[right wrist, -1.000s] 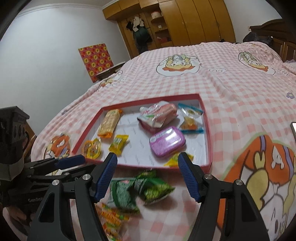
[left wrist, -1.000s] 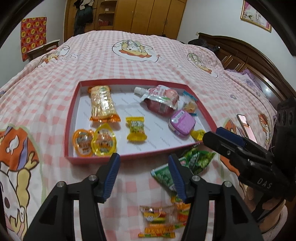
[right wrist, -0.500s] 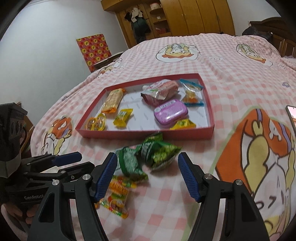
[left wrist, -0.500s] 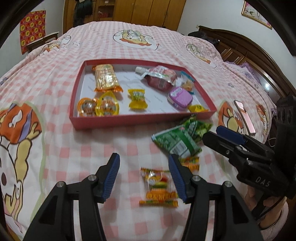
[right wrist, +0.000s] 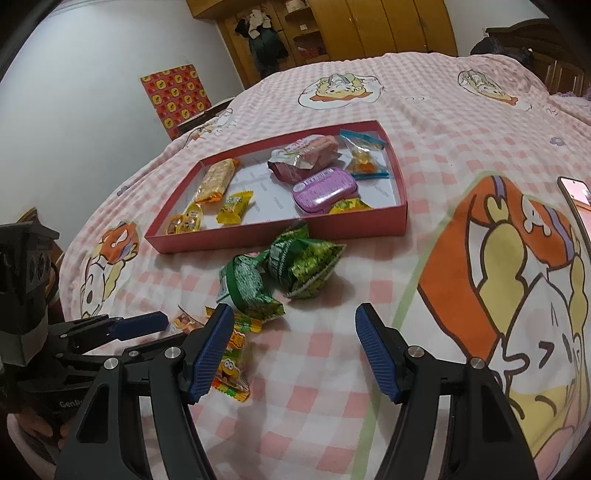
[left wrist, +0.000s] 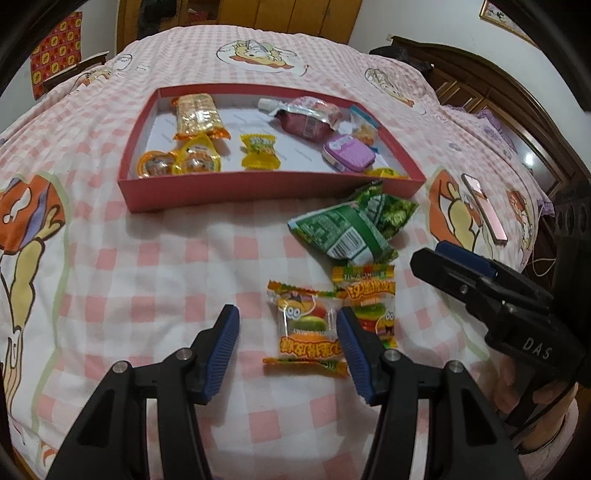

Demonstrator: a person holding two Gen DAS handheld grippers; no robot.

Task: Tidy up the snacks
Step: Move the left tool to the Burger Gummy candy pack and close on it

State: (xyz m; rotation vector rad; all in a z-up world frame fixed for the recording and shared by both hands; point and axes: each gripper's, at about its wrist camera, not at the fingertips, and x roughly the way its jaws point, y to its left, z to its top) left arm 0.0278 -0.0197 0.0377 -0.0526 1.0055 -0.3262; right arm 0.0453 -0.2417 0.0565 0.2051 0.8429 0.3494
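Currently both claws are wide open, holding nothing. Left claw (left wrist: 286, 338) hovers over a burger gummy packet (left wrist: 308, 328); a second gummy packet (left wrist: 369, 295) lies just to its right, partly under the right finger. Two green snack bags (right wrist: 280, 273) sit on the bed between the gummies and the red tray (left wrist: 266, 186). Tray holds a purple tin (right wrist: 325, 189), pink pouch (right wrist: 306, 155), yellow candy (left wrist: 258, 151), wafer pack (left wrist: 197, 116). Right claw (right wrist: 295, 349) hangs over bare pink checked bedspread (right wrist: 424, 122). Readable: "DAS" on right claw body, "GenRo…" on left; packet print illegible. Phone (left wrist: 484, 206) on bed, wooden wardrobe (right wrist: 369, 26) behind.
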